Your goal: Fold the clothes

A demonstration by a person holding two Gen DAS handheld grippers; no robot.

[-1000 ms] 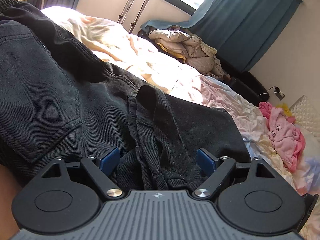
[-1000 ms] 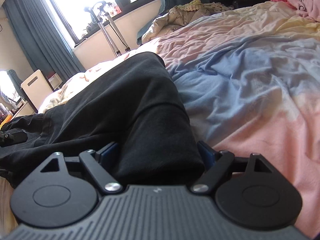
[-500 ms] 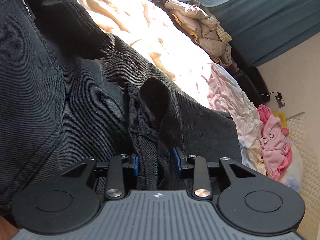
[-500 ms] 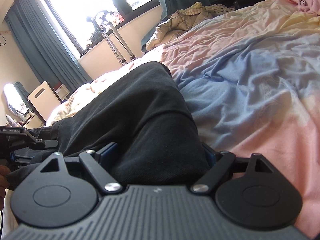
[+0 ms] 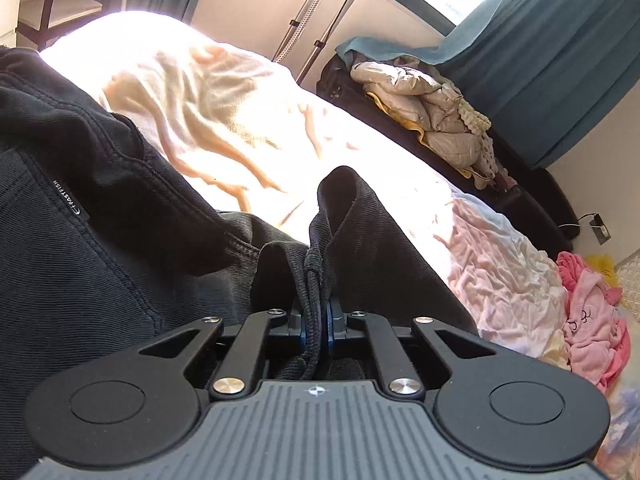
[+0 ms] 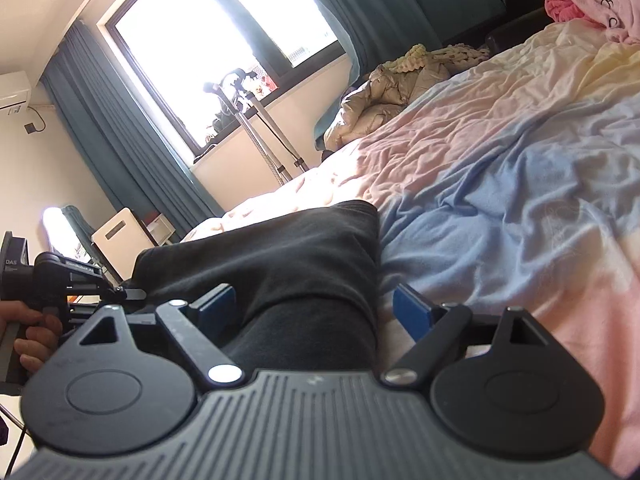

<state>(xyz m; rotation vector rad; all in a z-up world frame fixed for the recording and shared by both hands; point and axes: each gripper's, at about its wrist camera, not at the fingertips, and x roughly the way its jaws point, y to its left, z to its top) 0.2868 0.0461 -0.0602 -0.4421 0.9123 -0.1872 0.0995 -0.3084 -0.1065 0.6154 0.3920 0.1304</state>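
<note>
Black jeans (image 5: pixel 100 264) lie on the bed and fill the left half of the left wrist view. My left gripper (image 5: pixel 318 320) is shut on a bunched fold of their denim, which rises in a hump just ahead of the blue pads. In the right wrist view a leg of the black jeans (image 6: pixel 280 264) lies across the pastel sheet and runs between the fingers of my right gripper (image 6: pixel 316 308), which stands open around it. At the left edge of that view a hand holds the left gripper's body (image 6: pixel 52 280).
The bed (image 6: pixel 520 200) has a rumpled pink, blue and yellow sheet. A beige padded jacket (image 5: pixel 432 112) lies on a dark bench beyond it. Pink clothing (image 5: pixel 592 320) is heaped at the far right. A tripod (image 6: pixel 256 128) stands by the window with teal curtains (image 5: pixel 560 60).
My left gripper went from wide open to shut on the denim fold and lifted it. The right gripper stayed open around the jeans leg while its view tilted upward.
</note>
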